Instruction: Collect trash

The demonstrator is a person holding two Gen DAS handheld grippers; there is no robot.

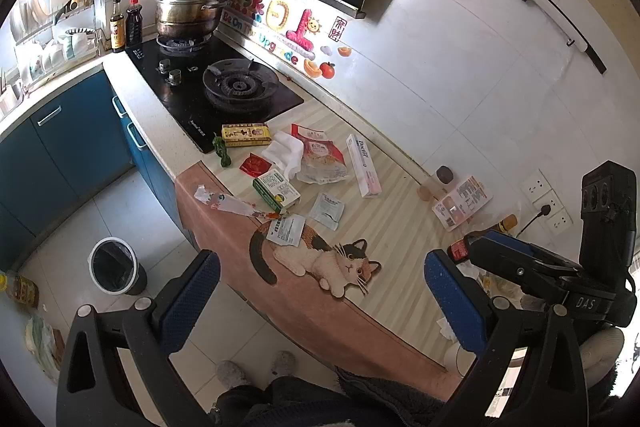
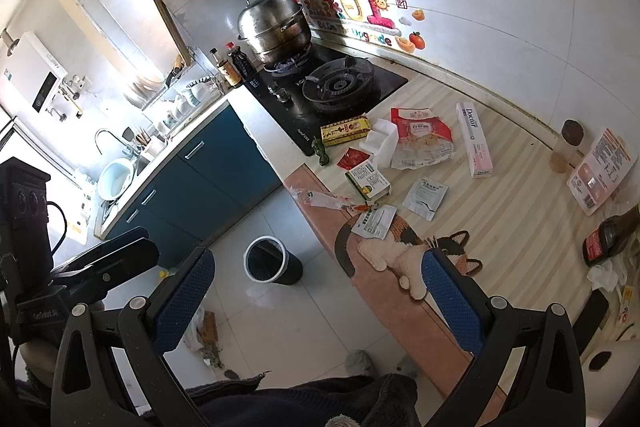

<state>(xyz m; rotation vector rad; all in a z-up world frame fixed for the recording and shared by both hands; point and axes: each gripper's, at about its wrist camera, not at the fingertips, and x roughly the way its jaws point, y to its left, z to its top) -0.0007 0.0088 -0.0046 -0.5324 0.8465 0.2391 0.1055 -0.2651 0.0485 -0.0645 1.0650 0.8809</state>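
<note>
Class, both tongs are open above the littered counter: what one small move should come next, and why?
Probably lower the left tongs toward the white sachet lying on the cat picture, the nearest loose piece. Both tongs are empty; the right tongs are open too, and the bin waits on the floor below the counter edge.

Counter (image 1: 400, 227) w/ cat mat (image 1: 320, 263): boxes, wrappers, tissue (image 1: 285, 151) scattered on it; bin (image 1: 114, 265) on floor (image 1: 248, 331).
</note>
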